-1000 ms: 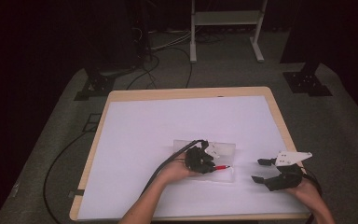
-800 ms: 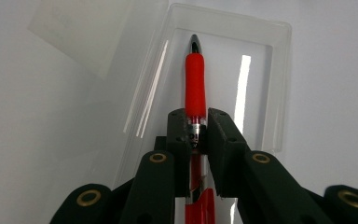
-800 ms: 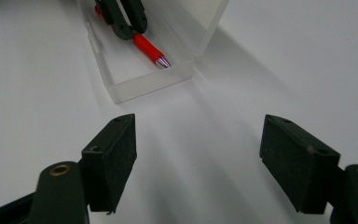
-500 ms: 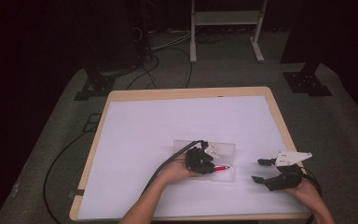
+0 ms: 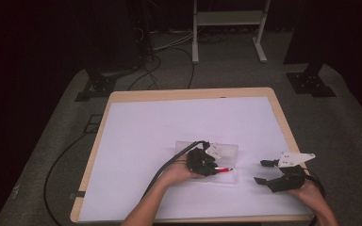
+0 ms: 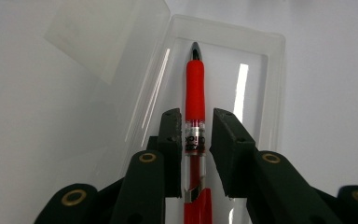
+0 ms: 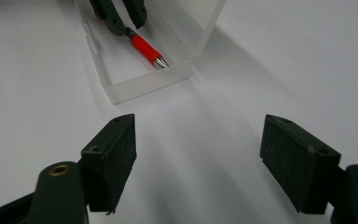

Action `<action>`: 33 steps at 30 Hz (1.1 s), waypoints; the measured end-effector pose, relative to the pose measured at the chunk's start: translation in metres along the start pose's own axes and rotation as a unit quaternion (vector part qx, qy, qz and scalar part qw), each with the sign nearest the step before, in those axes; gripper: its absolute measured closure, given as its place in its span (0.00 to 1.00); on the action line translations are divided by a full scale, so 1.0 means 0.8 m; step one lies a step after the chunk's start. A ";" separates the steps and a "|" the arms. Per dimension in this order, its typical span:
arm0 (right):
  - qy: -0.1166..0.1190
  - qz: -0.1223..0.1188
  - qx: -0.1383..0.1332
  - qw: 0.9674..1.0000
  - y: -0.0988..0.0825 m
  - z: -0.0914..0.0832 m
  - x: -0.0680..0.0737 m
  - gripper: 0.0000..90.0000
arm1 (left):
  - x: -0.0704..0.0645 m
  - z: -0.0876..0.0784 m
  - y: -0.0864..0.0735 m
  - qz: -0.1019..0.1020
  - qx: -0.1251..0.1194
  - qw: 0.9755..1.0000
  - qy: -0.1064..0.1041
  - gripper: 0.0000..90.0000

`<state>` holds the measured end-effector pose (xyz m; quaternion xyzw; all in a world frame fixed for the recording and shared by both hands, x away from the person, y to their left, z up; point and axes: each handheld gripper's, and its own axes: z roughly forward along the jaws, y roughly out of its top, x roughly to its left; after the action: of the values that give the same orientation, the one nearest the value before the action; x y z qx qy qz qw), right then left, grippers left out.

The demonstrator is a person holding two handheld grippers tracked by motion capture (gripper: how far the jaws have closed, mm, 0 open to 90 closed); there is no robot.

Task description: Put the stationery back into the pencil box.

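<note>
Red pen (image 6: pixel 195 100) lying in the clear plastic case (image 6: pixel 272 88) at counter centre, left gripper (image 6: pixel 196 128) jaws just easing off it, right gripper (image 7: pixel 198 149) released; lid still unclosed.

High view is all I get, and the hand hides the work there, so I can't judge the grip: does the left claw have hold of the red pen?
Observer: No. In the left gripper view the left claw has just been opening; the red pen with a clear barrel and silver tip sits between its pads, with a gap on one side.
Operator: Where is the pen?
Observer: Inside the clear plastic case, tip toward its end wall.
Operator: And the right claw?
Observer: The right claw stands wide open with nothing between its pads, pointing at the case's end over the white tabletop.
</note>
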<state>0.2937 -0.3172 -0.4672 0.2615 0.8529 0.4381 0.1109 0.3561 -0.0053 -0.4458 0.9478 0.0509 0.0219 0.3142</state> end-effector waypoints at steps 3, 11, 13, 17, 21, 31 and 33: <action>-0.002 0.002 -0.002 1.000 0.000 -0.001 -0.001 0.29 | -0.001 -0.005 -0.001 -0.003 -0.007 1.000 0.013 0.76; -0.005 0.004 -0.001 1.000 0.002 0.000 -0.005 0.28 | 0.002 -0.018 -0.010 -0.025 -0.033 0.999 0.009 0.71; -0.007 0.007 0.000 1.000 0.002 0.000 -0.006 0.28 | 0.002 -0.022 -0.012 -0.022 -0.030 0.999 0.009 0.69; -0.010 0.005 0.000 1.000 0.003 -0.001 -0.004 0.27 | 0.000 -0.028 -0.017 -0.028 -0.030 0.999 0.015 0.65; -0.011 0.006 -0.002 1.000 0.004 -0.001 -0.004 0.27 | -0.004 -0.036 -0.022 -0.032 -0.041 0.999 0.015 0.59; -0.009 0.004 0.002 1.000 0.004 0.001 -0.003 0.27 | -0.002 -0.053 -0.032 -0.044 -0.052 0.997 0.025 0.54; -0.010 0.006 0.000 1.000 0.004 0.000 -0.003 0.27 | -0.002 -0.056 -0.034 -0.043 -0.053 0.997 0.027 0.53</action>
<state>0.2971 -0.3170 -0.4651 0.2707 0.8504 0.4357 0.1169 0.3487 0.0426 -0.4262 0.9258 0.0990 0.0364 0.3629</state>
